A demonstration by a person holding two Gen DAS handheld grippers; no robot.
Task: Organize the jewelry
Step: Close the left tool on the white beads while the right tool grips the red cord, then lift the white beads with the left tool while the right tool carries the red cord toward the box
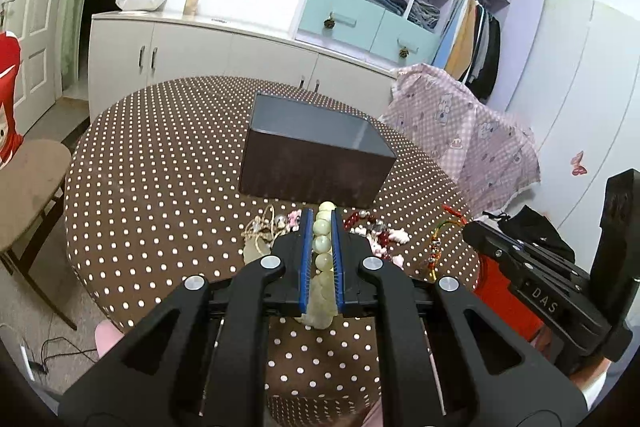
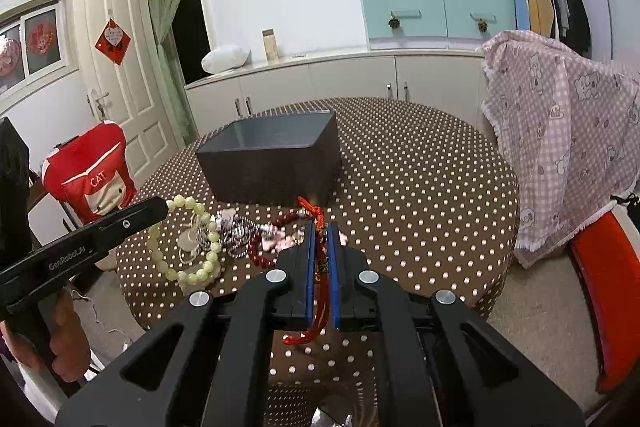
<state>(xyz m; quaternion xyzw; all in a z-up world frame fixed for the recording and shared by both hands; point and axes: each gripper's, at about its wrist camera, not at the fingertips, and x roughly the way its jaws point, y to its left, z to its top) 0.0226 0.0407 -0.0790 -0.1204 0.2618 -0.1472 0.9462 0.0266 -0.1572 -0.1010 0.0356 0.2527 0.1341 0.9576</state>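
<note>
Pale green beads (image 1: 322, 239) sit clamped between the blue pads of the left claw (image 1: 322, 217), the strand hanging in a loop over the dotted desk (image 1: 160, 167) in front of the dark box (image 1: 316, 163). Nearly closed, the right claw (image 2: 321, 227) pinches a red cord charm (image 2: 316, 331), its tassel dangling below, beside the loose jewelry pile (image 2: 256, 235).
</note>
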